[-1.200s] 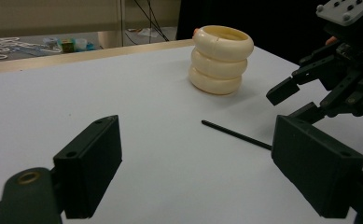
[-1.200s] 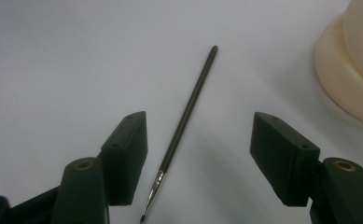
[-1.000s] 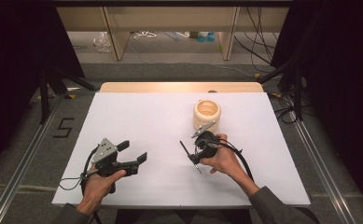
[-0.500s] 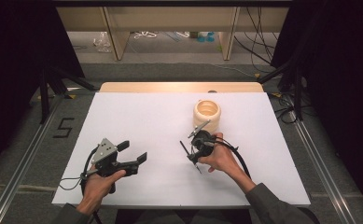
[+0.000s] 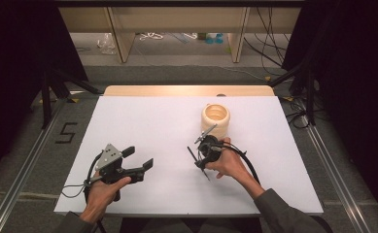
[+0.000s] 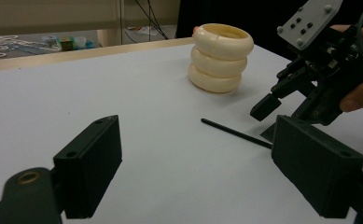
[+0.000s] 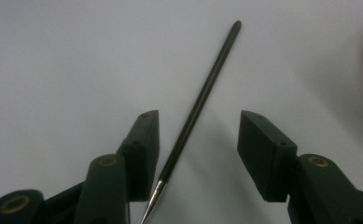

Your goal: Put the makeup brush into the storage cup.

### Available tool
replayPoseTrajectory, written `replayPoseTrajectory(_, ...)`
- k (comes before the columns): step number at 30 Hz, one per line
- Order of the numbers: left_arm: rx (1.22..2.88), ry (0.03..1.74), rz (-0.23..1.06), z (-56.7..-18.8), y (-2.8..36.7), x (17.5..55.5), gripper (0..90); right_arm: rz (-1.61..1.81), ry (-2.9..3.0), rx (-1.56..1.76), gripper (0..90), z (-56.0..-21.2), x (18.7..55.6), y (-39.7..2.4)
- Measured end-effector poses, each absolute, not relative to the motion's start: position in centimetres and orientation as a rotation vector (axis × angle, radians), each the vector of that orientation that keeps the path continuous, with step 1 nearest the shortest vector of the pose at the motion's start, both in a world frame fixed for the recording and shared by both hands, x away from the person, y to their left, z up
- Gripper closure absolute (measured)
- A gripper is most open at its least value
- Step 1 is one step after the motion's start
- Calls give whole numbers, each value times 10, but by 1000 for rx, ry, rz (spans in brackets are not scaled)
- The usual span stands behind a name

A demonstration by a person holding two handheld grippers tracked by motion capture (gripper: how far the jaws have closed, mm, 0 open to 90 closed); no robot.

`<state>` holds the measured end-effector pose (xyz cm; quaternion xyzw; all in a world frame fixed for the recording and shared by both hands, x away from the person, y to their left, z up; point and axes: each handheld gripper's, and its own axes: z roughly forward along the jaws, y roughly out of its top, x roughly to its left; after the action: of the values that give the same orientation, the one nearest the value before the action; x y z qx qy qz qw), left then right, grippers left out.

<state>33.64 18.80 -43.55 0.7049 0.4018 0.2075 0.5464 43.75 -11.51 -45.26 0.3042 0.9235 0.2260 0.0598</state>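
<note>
A thin black stick (image 7: 199, 100) with a silver pointed tip lies flat on the white counter (image 5: 143, 121), just in front of the cream ribbed holder (image 5: 215, 119), on the person's side of it. In the right gripper view the stick runs up between the right claw (image 7: 198, 149), whose jaws stand wide on either side of it without touching; the silver tip sits low beside the left-hand jaw, and the blunt end points away. From the high view this claw (image 5: 199, 158) is tipped down over the stick, held in the right hand (image 5: 231, 165), very near the holder's front; whether any part of it touches the stick there is hard to say at that size. The holder stands upright, its three stacked rings plain in the left gripper view (image 6: 220, 57), and its open top faces up. Well to the left of the holder, nearer the person, the left claw (image 5: 140, 158) rests low over the counter in the left hand (image 5: 101, 191), its jaws wide apart with nothing between them.
</note>
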Motion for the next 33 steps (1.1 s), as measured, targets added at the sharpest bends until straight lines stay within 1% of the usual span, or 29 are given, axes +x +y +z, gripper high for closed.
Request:
replayPoseTrajectory(15, 1672, 951, 491, -435, 188, 336, 157, 627, 2832, 911, 562, -457, 441, -108)
replayPoseTrajectory(20, 1669, 953, 490, -435, 188, 336, 157, 598, 2849, 902, 598, -457, 441, -105)
replayPoseTrajectory(33, 1662, 945, 486, -436, 188, 337, 158, 560, 2863, 874, 642, -460, 442, -102)
